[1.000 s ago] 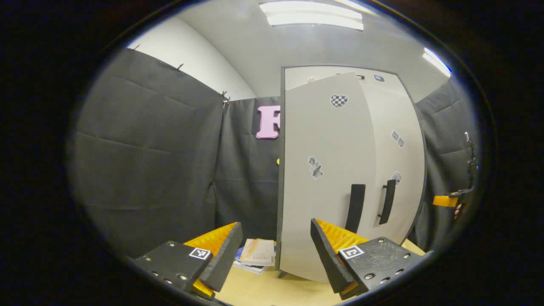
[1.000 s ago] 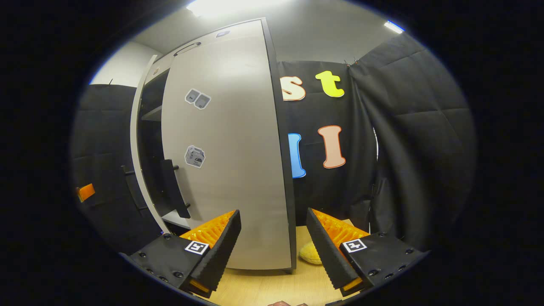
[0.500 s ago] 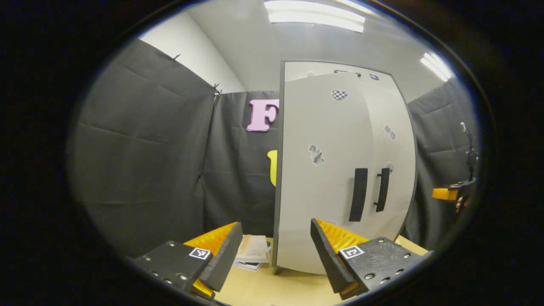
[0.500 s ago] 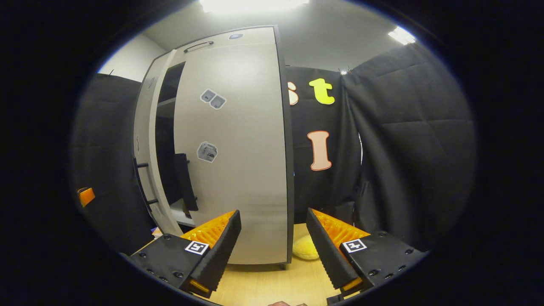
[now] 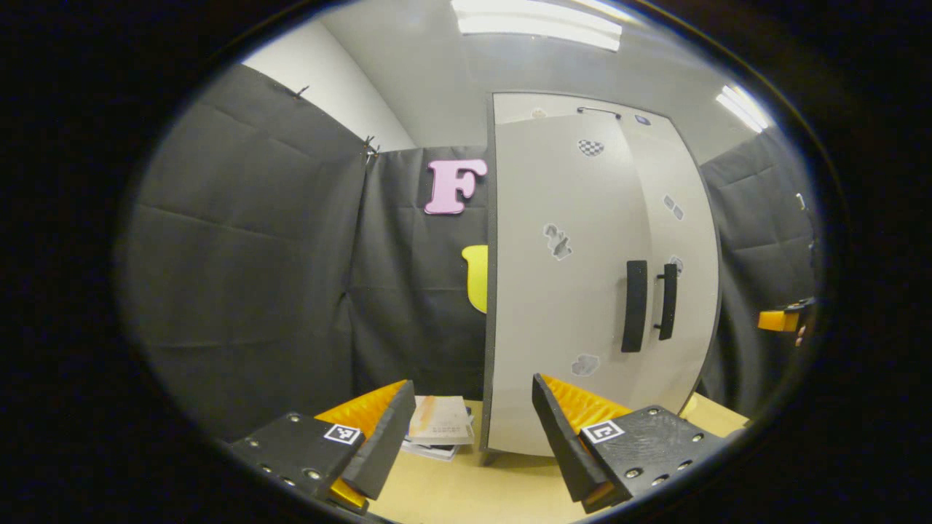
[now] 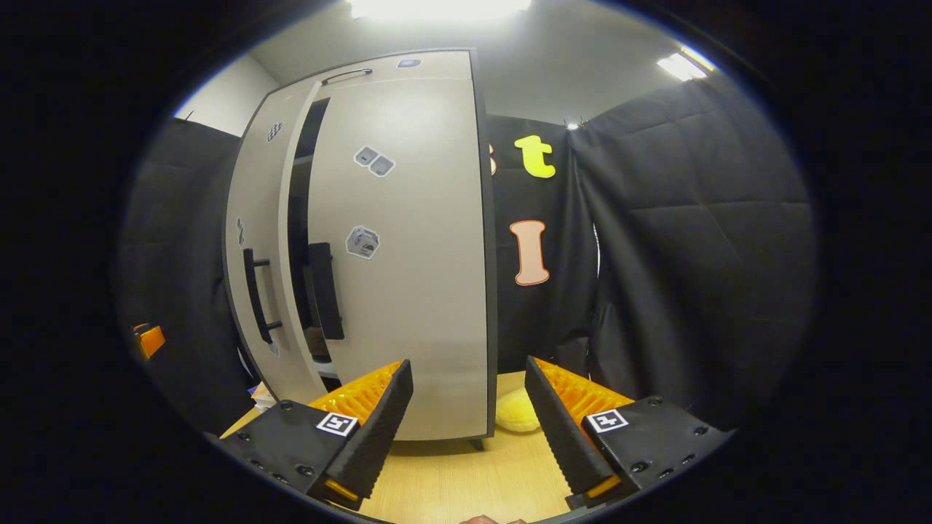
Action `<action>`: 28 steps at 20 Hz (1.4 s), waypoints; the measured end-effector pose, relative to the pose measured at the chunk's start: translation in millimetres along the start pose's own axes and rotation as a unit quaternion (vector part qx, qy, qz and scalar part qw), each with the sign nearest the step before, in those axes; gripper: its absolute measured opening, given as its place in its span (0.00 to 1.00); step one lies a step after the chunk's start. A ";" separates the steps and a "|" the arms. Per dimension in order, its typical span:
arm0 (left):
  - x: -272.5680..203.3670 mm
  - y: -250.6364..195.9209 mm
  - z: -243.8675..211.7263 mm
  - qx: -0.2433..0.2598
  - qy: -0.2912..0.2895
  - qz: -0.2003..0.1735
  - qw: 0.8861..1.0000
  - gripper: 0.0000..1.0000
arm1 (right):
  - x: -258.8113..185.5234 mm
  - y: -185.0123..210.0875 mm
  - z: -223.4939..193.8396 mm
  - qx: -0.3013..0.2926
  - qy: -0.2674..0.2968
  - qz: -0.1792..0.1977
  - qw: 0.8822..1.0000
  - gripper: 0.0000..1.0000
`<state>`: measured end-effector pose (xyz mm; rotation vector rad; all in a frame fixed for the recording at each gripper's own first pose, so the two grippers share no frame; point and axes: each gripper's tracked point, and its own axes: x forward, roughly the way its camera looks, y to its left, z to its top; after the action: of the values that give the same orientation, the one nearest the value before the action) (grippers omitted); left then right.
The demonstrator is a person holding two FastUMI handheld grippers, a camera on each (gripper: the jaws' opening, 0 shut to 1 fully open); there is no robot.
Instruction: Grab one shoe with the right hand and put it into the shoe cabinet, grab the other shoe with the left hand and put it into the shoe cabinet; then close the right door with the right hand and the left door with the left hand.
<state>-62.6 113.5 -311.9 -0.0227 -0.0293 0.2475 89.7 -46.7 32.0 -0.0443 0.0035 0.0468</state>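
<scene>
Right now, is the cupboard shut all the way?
No. In the right gripper view a dark gap shows between the left door and the right door.

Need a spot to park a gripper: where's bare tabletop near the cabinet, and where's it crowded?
Free: the tabletop in front of the right door, between the right gripper fingers. Crowded: the booklets by the cabinet's left corner, and the yellow soft thing by its right corner.

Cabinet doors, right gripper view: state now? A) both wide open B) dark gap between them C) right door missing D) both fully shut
B: a narrow dark gap shows between the left door and the right door of the cabinet.
</scene>
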 end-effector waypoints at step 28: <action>42.5 -21.1 -60.5 -0.038 0.017 -0.038 0.998 0.93 | 2.0 2.0 7.1 -0.009 0.005 -0.011 1.000 0.98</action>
<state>-14.3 102.4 -370.6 -0.1004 -0.0047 0.1696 91.7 -44.3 39.0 -0.0626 0.0129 0.0247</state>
